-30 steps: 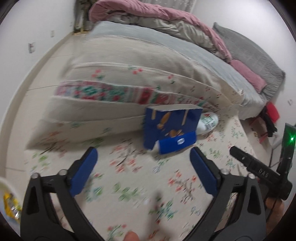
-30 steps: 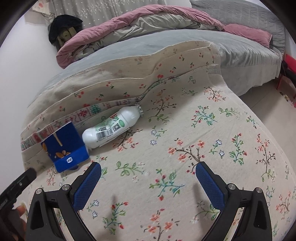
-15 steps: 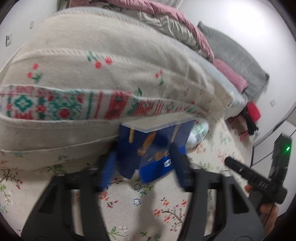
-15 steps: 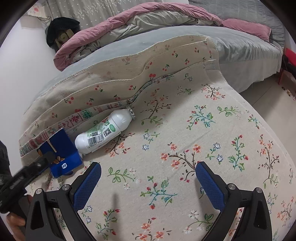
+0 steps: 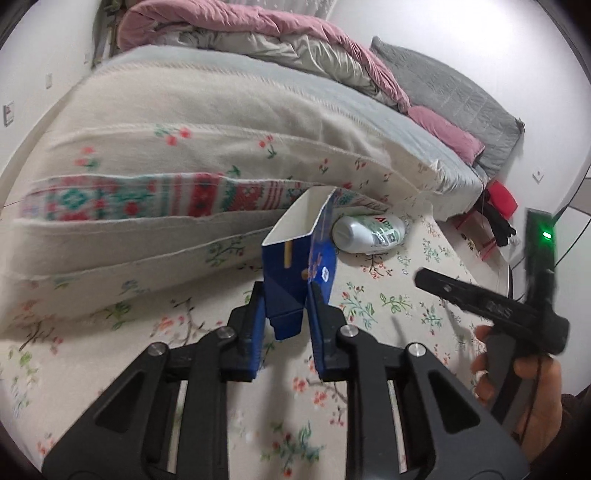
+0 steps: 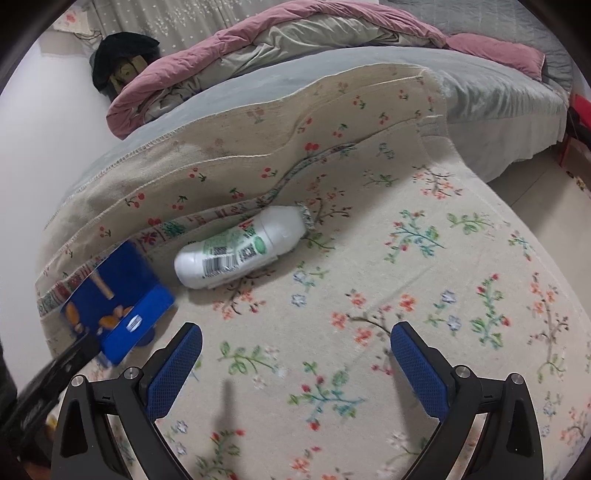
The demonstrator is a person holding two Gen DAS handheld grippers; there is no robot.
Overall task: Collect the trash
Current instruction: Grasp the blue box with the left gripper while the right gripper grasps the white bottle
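Left gripper [image 5: 286, 299] jaws just closed, clamping blue box [image 5: 295, 273]. White bottle [image 6: 240, 247] lies just beside the box. Right gripper [image 6: 295, 354] spread wide, empty.

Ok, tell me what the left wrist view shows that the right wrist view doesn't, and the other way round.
Only the left wrist view: the left gripper, whose jaws have just been closing, pinching the lower end of the blue box, with the box's open white inside visible; also a hand holding the other tool.

Only the right wrist view: the right gripper open over the bare floral cover, and the bottle's barcode label.

Both: the blue box, the white bottle lying beside it, the pink quilt.
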